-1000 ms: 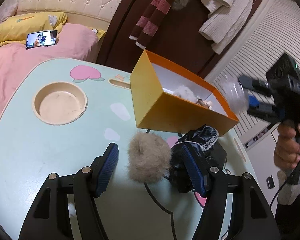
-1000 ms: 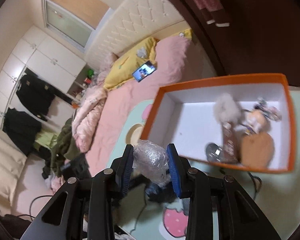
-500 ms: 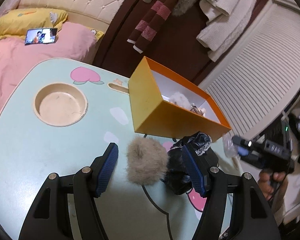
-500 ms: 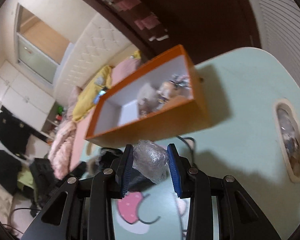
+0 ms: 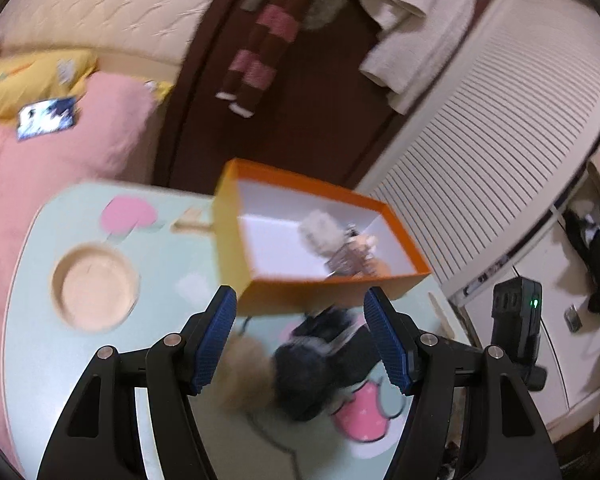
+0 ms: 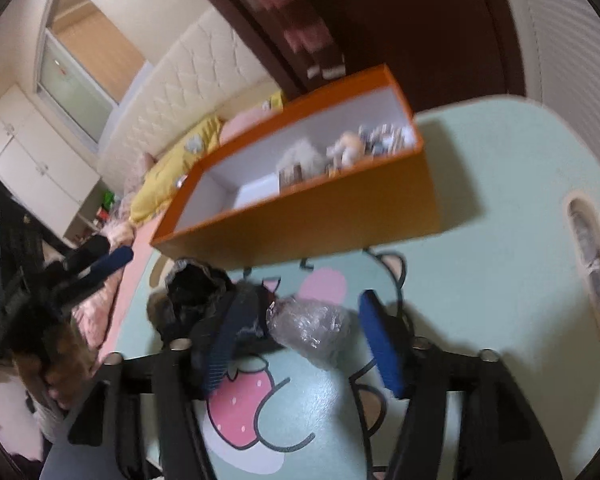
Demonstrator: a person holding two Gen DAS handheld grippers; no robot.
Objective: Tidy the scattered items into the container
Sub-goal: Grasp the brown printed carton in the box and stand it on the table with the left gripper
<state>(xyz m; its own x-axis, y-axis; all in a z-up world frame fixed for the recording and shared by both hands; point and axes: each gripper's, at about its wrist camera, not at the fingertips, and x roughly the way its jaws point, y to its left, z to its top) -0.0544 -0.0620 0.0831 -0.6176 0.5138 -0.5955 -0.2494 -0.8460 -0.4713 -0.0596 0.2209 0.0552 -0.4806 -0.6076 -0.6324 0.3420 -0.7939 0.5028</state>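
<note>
The mint-green surface w/ cartoon prints carries everything. On it sits the orange box, open top, white inside, already holding a pale fluffy thing, a small doll and some bits I can't make out. Just in front of the box's near wall lie the loose items: a black lacy cloth bundle, a tan fur pom touching it on its left, and a crumpled clear plastic wrap close beside the bundle.

My left tongs stand wide apart, empty, hovering above pom and bundle. My right tongs are spread too; the wrap sits between the pads but touches neither as far as I can tell, so it's not gripped.

Handling, my guess: wrap is v. light, crinkly, slick, springs back, so pinch across its bulk, mid-body, not a loose edge. Pom is soft, squashy, near weightless; close on its centre. Cloth is limp and will drape and could snag the thin black cord under it; take a bunched fold at the top.

No brand, label or readable writing anywhere; both views are motion-blurred.
</note>
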